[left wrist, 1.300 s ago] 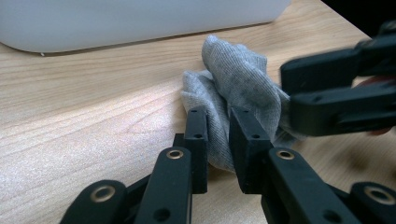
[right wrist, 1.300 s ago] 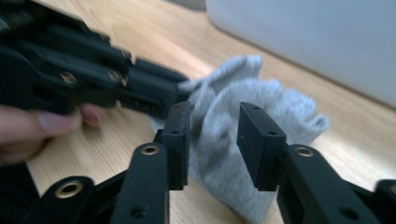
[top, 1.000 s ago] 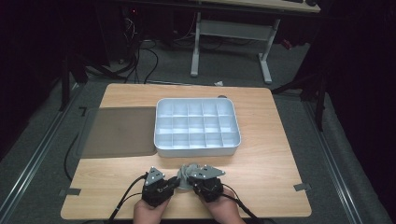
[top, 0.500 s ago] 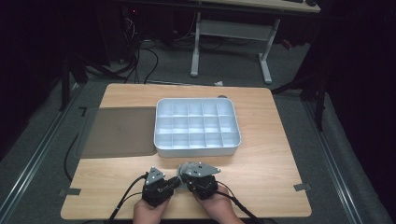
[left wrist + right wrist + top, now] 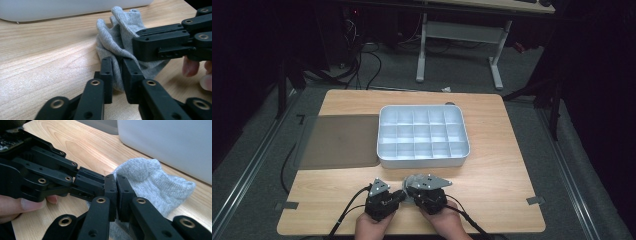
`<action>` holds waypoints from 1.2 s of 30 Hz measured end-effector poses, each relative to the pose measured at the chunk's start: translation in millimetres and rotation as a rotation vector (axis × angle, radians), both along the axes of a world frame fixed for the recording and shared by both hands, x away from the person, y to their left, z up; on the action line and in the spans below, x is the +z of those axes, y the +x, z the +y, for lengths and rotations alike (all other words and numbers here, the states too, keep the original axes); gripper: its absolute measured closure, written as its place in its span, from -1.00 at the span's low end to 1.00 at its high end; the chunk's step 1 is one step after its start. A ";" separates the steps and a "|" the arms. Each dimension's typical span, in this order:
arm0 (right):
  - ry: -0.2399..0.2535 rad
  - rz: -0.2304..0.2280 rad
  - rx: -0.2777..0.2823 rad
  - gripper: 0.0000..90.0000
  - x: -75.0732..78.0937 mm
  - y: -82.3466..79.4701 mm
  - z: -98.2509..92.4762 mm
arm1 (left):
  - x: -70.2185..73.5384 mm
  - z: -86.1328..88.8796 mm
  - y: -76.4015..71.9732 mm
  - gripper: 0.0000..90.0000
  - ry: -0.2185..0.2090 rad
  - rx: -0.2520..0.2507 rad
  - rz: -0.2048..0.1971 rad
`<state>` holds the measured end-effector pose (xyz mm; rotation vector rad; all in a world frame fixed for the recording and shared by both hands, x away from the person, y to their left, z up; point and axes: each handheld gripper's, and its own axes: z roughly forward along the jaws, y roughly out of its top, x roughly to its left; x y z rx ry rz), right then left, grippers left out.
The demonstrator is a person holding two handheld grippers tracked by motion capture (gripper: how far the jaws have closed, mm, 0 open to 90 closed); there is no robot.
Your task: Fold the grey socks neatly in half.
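A small grey sock [image 5: 117, 37] lies crumpled on the wooden table [image 5: 492, 180] near its front edge, just in front of the white tray. In the left gripper view my left gripper [image 5: 117, 75] is shut on a fold of the sock. The right gripper [image 5: 160, 46] reaches in from the right across the same sock. In the right gripper view my right gripper [image 5: 116, 192] has its jaws pressed together at the edge of the sock [image 5: 155, 182], with fabric showing beneath them. In the high view both grippers, left [image 5: 401, 195] and right [image 5: 413, 192], meet tip to tip.
A white tray [image 5: 422, 161] with several empty compartments stands mid-table, close behind the grippers. A dark grey mat [image 5: 339, 141] lies to its left. Cables trail from both grippers over the front edge. A desk frame [image 5: 457, 45] stands on the floor beyond the table.
The right gripper has edged slightly left, closer to the left gripper. Both hands stay at the front edge; the tray and mat have not moved.
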<state>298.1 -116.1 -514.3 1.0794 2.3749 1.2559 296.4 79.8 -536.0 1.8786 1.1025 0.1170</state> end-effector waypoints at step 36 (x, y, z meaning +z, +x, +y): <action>-0.059 0.044 0.054 0.97 -11.0 3.2 11.7 | 1.2 22.1 -1.6 0.77 -0.073 0.002 0.051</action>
